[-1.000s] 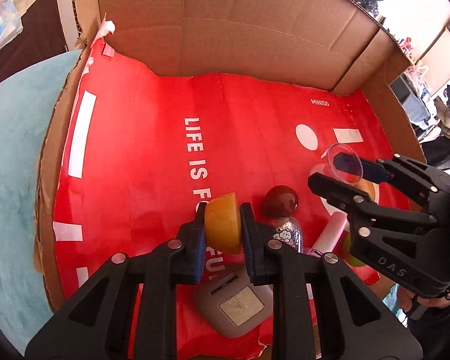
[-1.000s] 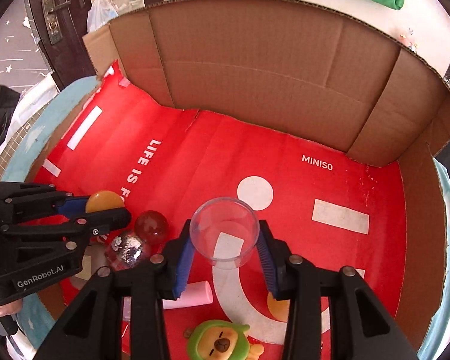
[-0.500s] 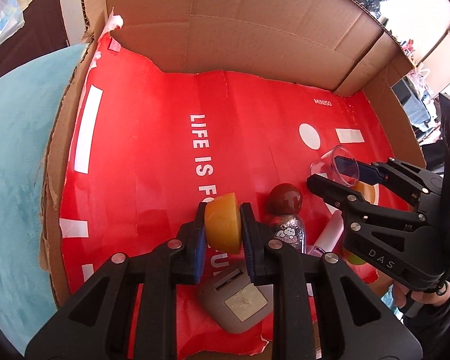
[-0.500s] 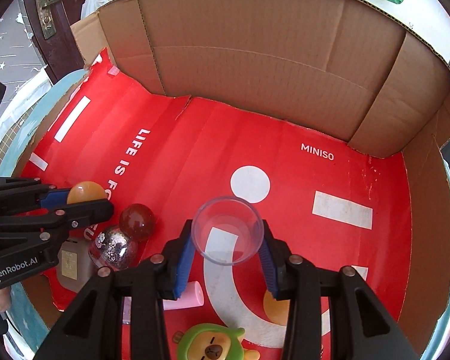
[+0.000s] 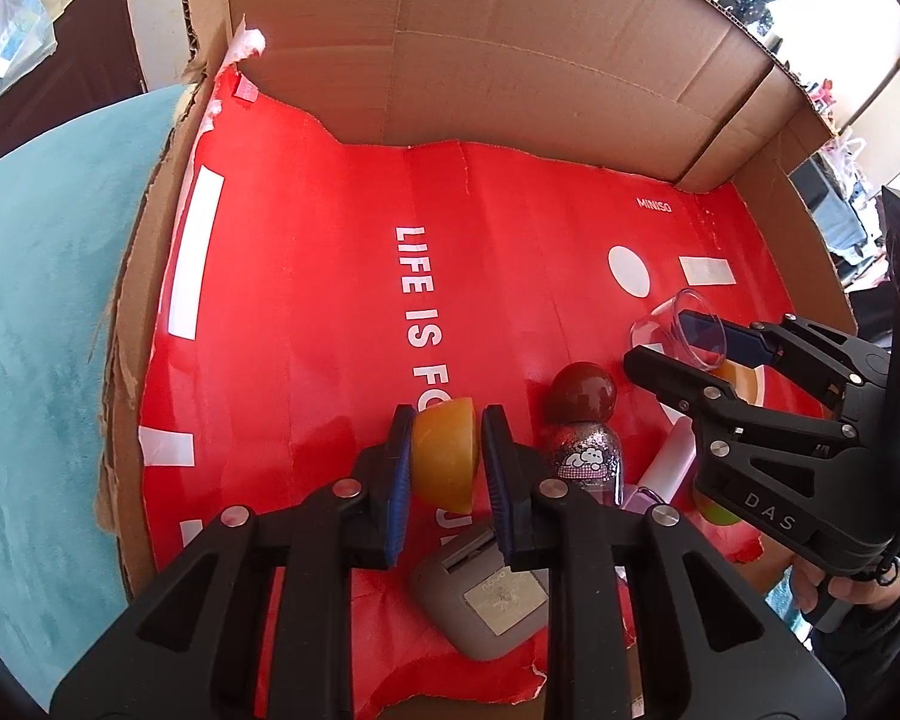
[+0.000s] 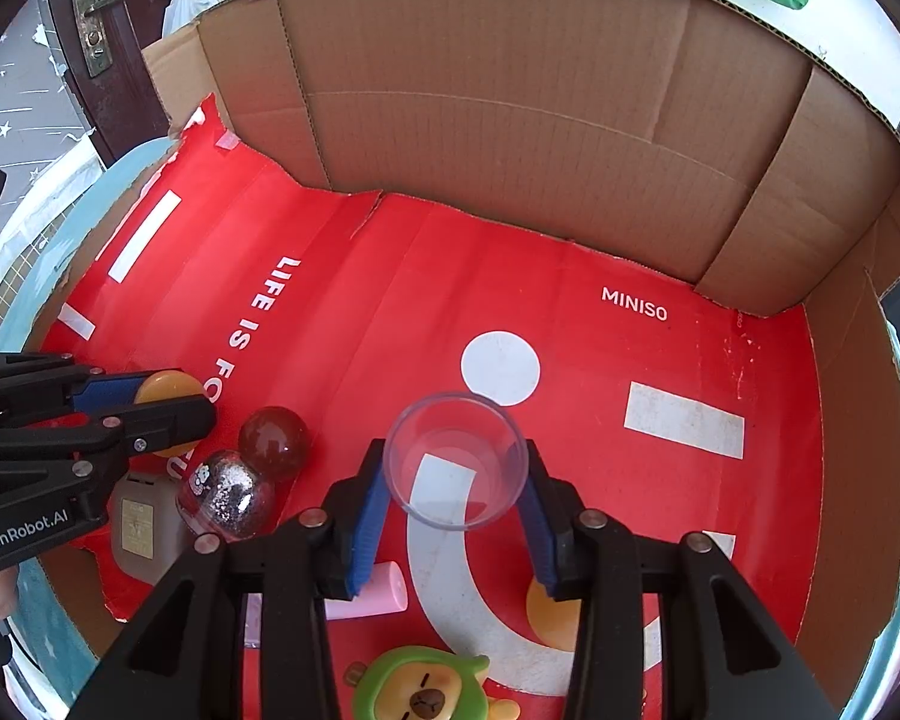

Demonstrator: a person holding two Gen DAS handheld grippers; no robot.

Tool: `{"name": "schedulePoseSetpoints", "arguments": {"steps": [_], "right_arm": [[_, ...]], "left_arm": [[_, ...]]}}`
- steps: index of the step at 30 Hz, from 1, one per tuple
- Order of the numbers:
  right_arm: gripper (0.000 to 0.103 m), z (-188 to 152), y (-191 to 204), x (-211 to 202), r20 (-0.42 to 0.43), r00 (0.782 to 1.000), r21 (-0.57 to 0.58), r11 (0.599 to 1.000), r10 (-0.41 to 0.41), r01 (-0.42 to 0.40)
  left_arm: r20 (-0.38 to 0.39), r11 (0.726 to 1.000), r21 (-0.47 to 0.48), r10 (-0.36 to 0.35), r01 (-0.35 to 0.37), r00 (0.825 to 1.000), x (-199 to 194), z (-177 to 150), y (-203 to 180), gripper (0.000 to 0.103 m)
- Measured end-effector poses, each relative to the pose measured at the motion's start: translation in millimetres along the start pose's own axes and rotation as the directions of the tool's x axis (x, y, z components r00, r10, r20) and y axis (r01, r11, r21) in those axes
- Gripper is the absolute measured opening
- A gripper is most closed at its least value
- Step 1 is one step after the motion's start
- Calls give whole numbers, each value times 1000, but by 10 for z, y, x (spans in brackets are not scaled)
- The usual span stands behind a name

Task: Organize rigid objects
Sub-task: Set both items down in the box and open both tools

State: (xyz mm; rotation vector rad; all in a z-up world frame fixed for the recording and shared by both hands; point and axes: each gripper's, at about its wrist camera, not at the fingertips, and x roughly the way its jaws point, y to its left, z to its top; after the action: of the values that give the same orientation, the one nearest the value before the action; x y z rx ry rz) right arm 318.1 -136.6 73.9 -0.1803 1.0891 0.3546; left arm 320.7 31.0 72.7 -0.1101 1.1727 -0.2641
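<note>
My left gripper (image 5: 447, 456) is shut on an orange half-ball (image 5: 444, 450) and holds it just above the red liner at the box's front left; it also shows in the right wrist view (image 6: 168, 399). My right gripper (image 6: 456, 468) is shut on a clear plastic cup (image 6: 456, 459), held upright over the liner's white curve; the cup also shows in the left wrist view (image 5: 681, 330). A dark red ball (image 6: 273, 435) and a glittery bottle (image 6: 228, 495) lie between the two grippers.
Cardboard box walls (image 6: 510, 120) rise at the back and right. A grey case (image 6: 141, 525), a pink tube (image 6: 369, 591), a second orange half-ball (image 6: 549, 615) and a green-hooded bear toy (image 6: 423, 687) lie along the front. A teal cloth (image 5: 42, 330) lies outside the box on the left.
Both grippers have moved a little forward and lower into the box, each keeping its hold. The loose objects have not moved.
</note>
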Motion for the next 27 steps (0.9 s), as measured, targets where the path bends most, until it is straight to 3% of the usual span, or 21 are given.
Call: {"name": "schedulePoseSetpoints", "arguments": {"steps": [5, 8, 10, 13, 16, 27], "right_arm": [[44, 6, 0, -2, -1, 1000, -3, 1000, -4, 4], [44, 4, 1, -10, 1, 1000, -3, 1000, -5, 5], [45, 7, 0, -14, 2, 1000, -3, 1000, -5, 5], [46, 4, 4, -17, 4, 1000, -3, 1000, -7, 7], [47, 3, 7, -37, 9, 1000, -4, 1000, -9, 9], [55, -45, -44, -155, 36, 999, 3, 1000, -16, 16]], "left_arm": [[10, 1000, -7, 6, -6, 1000, -44, 0, 12, 22], [18, 1000, -4, 0, 0, 1000, -82, -5, 12, 29], [30, 1000, -1, -4, 4, 1000, -123, -10, 7, 44], [53, 1000, 16, -15, 14, 998, -185, -22, -54, 56], [72, 999, 32, 11, -13, 997, -221, -29, -105, 58], [100, 999, 32, -15, 12, 995, -355, -76, -143, 61]]}}
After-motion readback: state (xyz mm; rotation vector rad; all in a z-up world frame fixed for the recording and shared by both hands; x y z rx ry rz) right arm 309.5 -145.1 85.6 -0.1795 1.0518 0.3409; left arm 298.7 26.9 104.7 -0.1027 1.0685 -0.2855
